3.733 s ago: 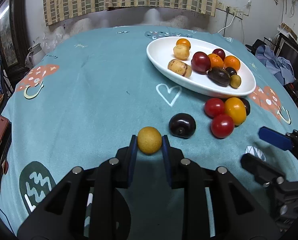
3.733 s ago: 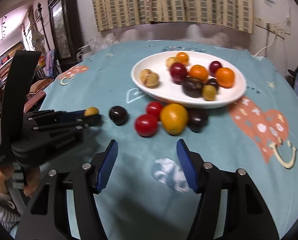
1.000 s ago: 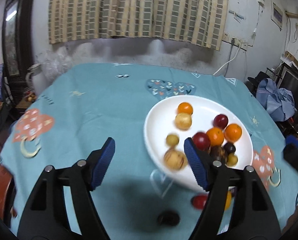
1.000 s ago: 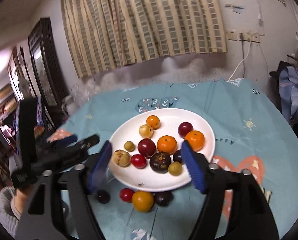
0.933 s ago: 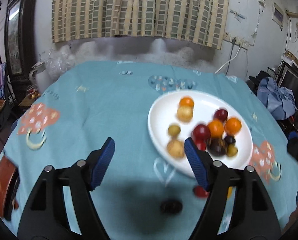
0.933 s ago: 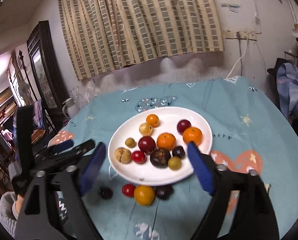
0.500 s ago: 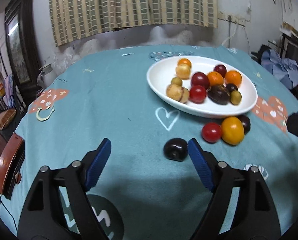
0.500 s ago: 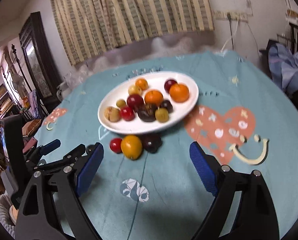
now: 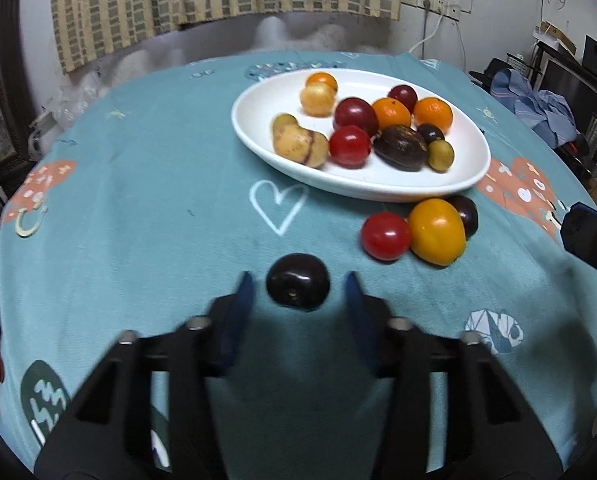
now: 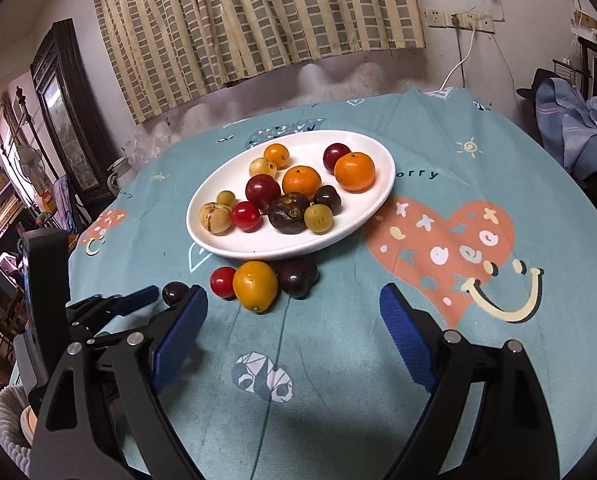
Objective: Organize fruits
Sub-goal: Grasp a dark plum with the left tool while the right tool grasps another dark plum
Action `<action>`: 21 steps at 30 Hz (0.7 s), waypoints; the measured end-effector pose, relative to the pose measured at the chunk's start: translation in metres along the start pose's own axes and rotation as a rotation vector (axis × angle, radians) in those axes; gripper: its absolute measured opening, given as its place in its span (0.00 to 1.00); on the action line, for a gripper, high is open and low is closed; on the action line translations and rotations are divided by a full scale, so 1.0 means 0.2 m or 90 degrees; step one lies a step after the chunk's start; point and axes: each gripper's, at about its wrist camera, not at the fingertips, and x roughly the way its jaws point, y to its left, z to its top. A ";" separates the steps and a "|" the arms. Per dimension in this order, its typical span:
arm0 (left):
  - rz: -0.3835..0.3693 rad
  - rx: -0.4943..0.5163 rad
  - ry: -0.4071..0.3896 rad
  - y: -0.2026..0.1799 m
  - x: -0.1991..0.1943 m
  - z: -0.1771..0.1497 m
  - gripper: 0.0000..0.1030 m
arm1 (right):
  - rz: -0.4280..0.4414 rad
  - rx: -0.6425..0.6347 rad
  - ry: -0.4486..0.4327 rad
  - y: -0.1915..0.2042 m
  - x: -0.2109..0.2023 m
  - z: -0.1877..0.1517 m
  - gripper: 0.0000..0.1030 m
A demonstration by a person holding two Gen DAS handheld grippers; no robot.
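A white oval plate holds several fruits: oranges, red and dark plums, yellow-green ones. On the cloth lie a dark plum, a red tomato, a yellow-orange fruit and another dark plum. My left gripper is open, low over the cloth, its fingers on either side of the lone dark plum, apart from it. My right gripper is open and empty, above the cloth in front of the loose fruits.
The round table has a teal patterned cloth. A dark cabinet stands at the left. Clothes lie on furniture at the right. A checked curtain hangs behind.
My left gripper has come down and forward from above the plate and now straddles the lone dark plum. The yellow fruit it held earlier now lies on the plate. My right gripper has drawn back towards the table's front.
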 end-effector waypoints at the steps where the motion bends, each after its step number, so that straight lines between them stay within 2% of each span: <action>1: -0.001 -0.004 0.003 0.00 0.01 0.00 0.36 | -0.001 0.001 0.001 0.00 0.00 0.00 0.85; 7: -0.010 -0.017 -0.003 0.01 0.01 0.01 0.32 | -0.002 0.003 0.010 -0.01 0.04 0.00 0.85; 11: 0.019 -0.019 -0.031 0.03 -0.07 0.00 0.32 | -0.006 0.000 0.010 -0.01 0.05 -0.01 0.85; 13: 0.018 -0.038 -0.038 0.07 -0.12 -0.01 0.32 | -0.005 -0.006 0.012 0.00 0.05 -0.01 0.85; 17: 0.037 -0.055 -0.063 0.11 -0.20 -0.02 0.32 | -0.009 -0.069 0.028 0.07 0.10 -0.05 0.85; 18: 0.033 -0.057 -0.063 0.11 -0.20 -0.02 0.32 | -0.016 -0.092 0.027 0.09 0.11 -0.07 0.82; 19: 0.027 -0.058 -0.060 0.12 -0.20 -0.02 0.32 | -0.020 -0.103 0.030 0.11 0.13 -0.08 0.74; 21: 0.021 -0.054 -0.049 0.11 -0.17 -0.02 0.32 | -0.020 -0.113 0.046 0.11 0.16 -0.09 0.66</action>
